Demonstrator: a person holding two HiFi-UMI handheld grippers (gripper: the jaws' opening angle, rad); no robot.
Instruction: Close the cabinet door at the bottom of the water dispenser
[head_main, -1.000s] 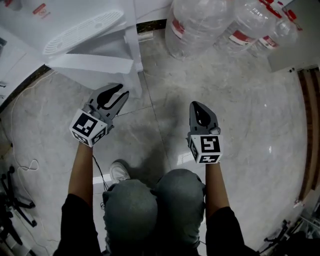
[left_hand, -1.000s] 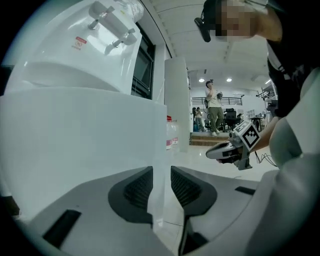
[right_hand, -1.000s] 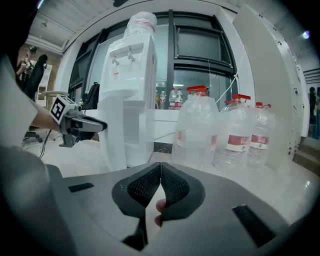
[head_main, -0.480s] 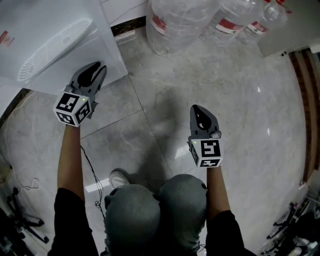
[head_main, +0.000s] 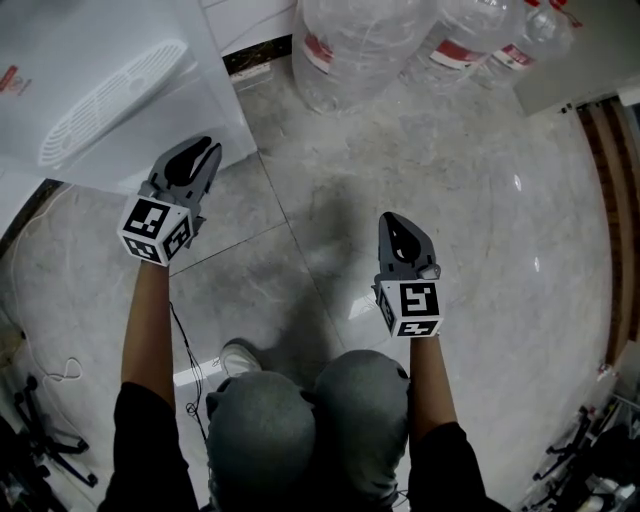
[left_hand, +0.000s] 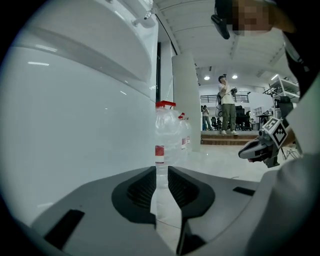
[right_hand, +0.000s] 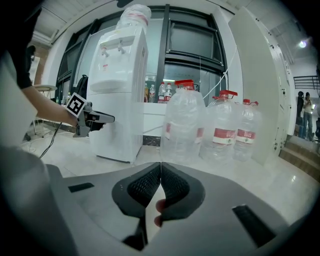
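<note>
While the left gripper (head_main: 203, 150), jaws closing on nothing, noses at the cabinet door (right_hand: 115, 140) far left, a glancing push could slip; right gripper (head_main: 392, 218) hangs shut, empty.

A large open indoor workspace, lab-like: polished marble floor (head_main: 480, 250), a white water dispenser (right_hand: 120, 90) by dark-framed windows (right_hand: 190, 45), spare water jugs (right_hand: 184, 125) beside it, people (left_hand: 227, 105) standing far off, black stands (head_main: 35, 395) at the left.
</note>
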